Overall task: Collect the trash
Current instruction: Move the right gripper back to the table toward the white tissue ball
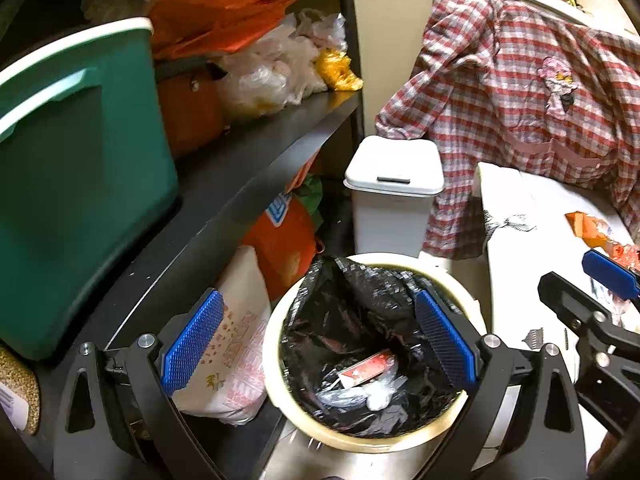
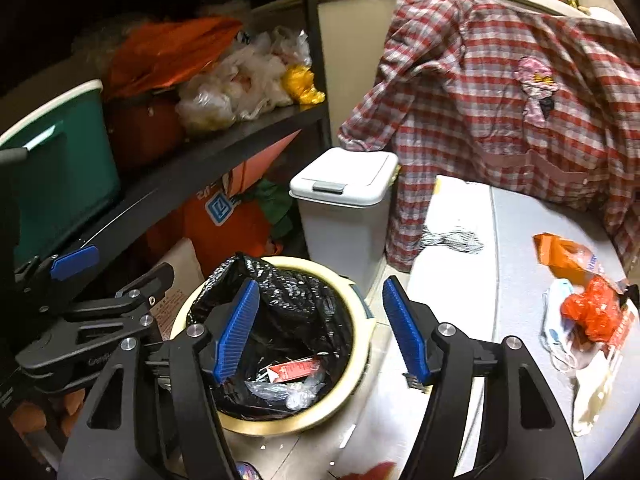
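Note:
A round cream bin (image 1: 280,392) (image 2: 360,360) lined with a black bag stands on the floor; a red-and-white wrapper (image 1: 368,368) (image 2: 294,370) and clear plastic lie inside. My left gripper (image 1: 320,344) is open and empty above the bin. My right gripper (image 2: 320,332) is open and empty, over the bin's right rim. On the white mat (image 2: 516,248) to the right lie an orange packet (image 2: 560,254), a red crumpled bag (image 2: 592,308) and a face mask (image 2: 556,332).
A white lidded bin (image 1: 394,200) (image 2: 344,208) stands behind the round one. A black shelf (image 1: 240,168) on the left holds a green tub (image 1: 80,184) and plastic bags. A plaid shirt (image 2: 500,112) hangs at the back right.

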Demonstrator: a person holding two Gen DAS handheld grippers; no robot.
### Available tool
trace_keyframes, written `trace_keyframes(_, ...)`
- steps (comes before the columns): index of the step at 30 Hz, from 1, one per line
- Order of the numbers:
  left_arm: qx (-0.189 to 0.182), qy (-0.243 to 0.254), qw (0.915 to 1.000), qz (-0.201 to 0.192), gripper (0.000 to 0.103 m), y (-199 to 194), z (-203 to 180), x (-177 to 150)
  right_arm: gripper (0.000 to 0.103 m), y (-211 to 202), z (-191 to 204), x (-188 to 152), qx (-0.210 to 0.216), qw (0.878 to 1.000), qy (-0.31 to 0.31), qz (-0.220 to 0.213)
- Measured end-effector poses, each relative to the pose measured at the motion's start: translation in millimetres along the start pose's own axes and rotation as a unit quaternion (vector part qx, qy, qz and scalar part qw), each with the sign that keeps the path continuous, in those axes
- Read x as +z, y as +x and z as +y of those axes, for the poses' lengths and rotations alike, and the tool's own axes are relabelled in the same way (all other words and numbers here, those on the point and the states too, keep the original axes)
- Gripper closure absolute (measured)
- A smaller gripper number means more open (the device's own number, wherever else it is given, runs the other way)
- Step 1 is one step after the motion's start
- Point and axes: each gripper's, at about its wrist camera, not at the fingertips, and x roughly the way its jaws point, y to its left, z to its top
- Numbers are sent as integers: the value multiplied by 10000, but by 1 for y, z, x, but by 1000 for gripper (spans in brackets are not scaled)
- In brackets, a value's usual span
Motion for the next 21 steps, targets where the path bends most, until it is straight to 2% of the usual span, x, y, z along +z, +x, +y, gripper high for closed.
trace_keyframes(10,-371,277,9983,-354,9,-17,-46,5,37,-47,-49,-17,-531,9980,267,-193)
trace_keyframes(16,-764,388,9952,-468,9,-24,-85,9,37,-78,-90,-46,-1022,9926,586,-302)
trace_keyframes(21,-1070,610,9907,-580,9,-33,-124,7,37,-100,-136,-83,-1565,9810,1117,-251)
